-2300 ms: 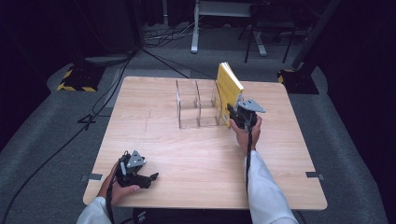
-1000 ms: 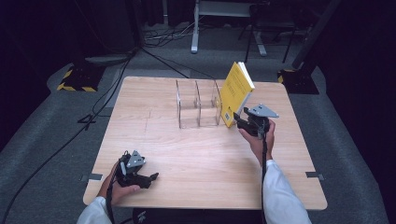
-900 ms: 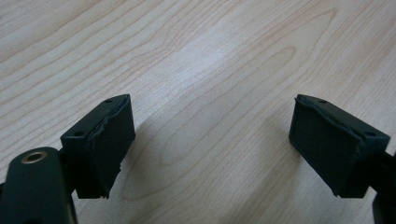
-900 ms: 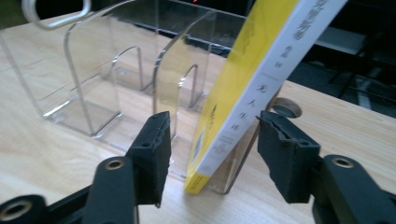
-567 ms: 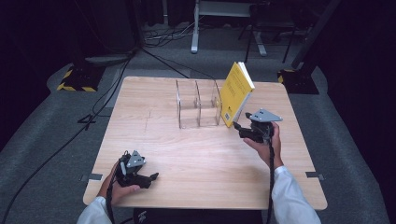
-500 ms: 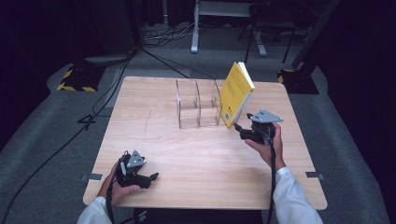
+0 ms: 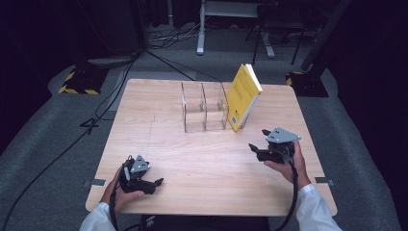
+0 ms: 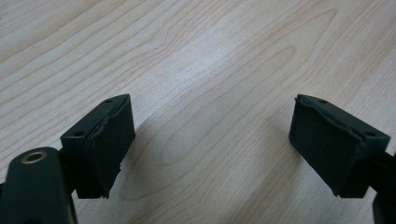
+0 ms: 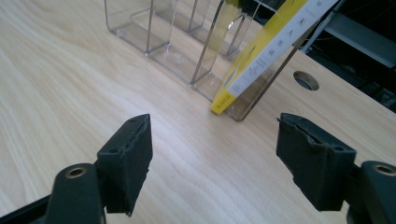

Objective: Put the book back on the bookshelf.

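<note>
Wooden table (image 7: 207,159): right claw (image 7: 255,150) backed off yellow book (image 7: 243,96), just opened, empty.

Your tabletop (image 7: 202,163) is pale wood with a round hole (image 9: 306,80) near its far edge. Beyond it you have grey carpet (image 7: 38,144), black cables (image 7: 96,115) trailing across the floor, a yellow-and-black striped base (image 7: 76,83) and a white stand (image 7: 202,29).

Bright tabletop, dark surroundings, soft focus
</note>
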